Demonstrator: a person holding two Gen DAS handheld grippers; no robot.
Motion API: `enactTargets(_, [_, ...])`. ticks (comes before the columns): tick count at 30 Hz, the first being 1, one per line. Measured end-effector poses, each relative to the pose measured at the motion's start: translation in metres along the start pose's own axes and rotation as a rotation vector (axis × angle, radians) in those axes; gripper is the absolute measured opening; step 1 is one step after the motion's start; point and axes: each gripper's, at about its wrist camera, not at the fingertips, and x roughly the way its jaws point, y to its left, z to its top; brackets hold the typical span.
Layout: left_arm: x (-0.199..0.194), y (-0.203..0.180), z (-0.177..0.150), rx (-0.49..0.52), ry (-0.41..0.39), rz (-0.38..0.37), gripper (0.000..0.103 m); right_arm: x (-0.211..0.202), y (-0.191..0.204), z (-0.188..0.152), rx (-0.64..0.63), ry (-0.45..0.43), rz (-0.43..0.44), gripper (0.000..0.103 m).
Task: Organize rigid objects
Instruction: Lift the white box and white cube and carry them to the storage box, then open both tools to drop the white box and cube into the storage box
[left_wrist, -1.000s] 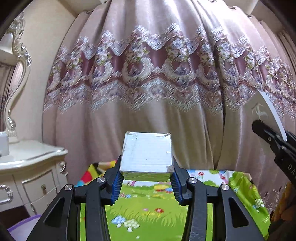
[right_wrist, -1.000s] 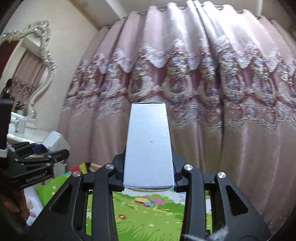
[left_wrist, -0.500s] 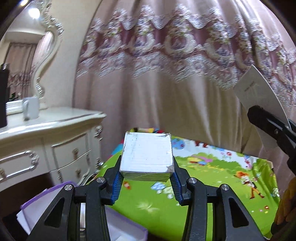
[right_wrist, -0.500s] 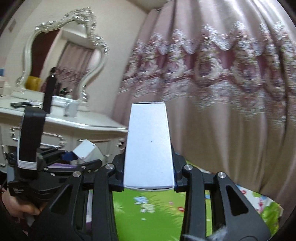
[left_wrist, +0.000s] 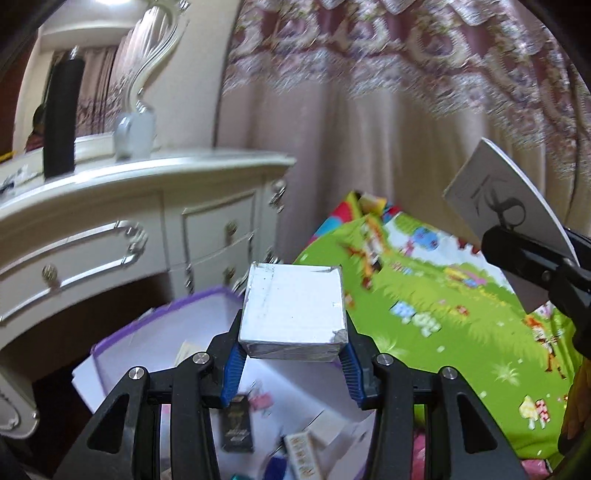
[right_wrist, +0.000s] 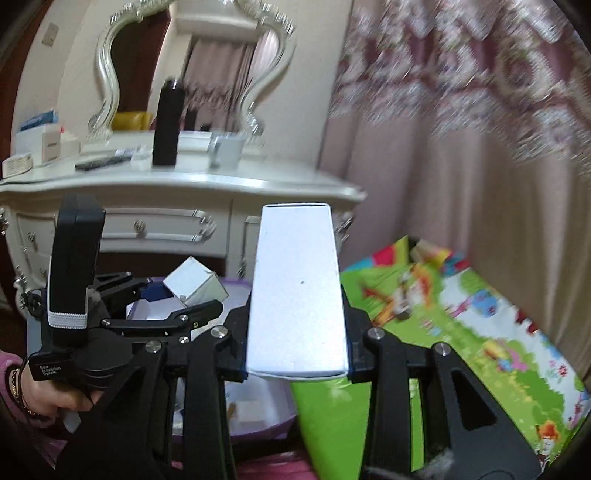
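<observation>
The left claw (left_wrist: 291, 363) grips a square box (left_wrist: 293, 308) directly above the purple-rimmed bin (left_wrist: 162, 332); the right claw (right_wrist: 297, 363) clamps a long box (right_wrist: 297, 291) lengthwise, with the bin lower left.

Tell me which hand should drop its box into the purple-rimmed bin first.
Left, probably: its tongs hold the square box right over the bin; the right's tall box sits more beside it.

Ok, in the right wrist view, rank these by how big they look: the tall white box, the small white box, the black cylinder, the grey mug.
1. tall white box, though nearest the camera
2. black cylinder
3. small white box and grey mug: look alike, unranked
</observation>
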Motion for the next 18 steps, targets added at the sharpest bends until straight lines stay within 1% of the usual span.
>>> enactTargets(5, [0.018,0.026,-0.014,-0.066,0.097,0.035,0.046,0.046,0.012,-0.009,-0.003,0.147,0.080,0.039])
enactTargets(12, [0.036,0.057,-0.031,-0.131,0.205,0.083,0.046,0.094,0.031,-0.028,-0.022,0.314,0.141,0.039])
enactTargets(15, [0.042,0.064,-0.035,-0.153,0.244,0.094,0.046,0.110,0.039,-0.036,-0.036,0.371,0.160,0.039])
enactTargets(18, [0.045,0.070,-0.040,-0.164,0.268,0.104,0.046,0.121,0.046,-0.042,-0.048,0.406,0.171,0.039])
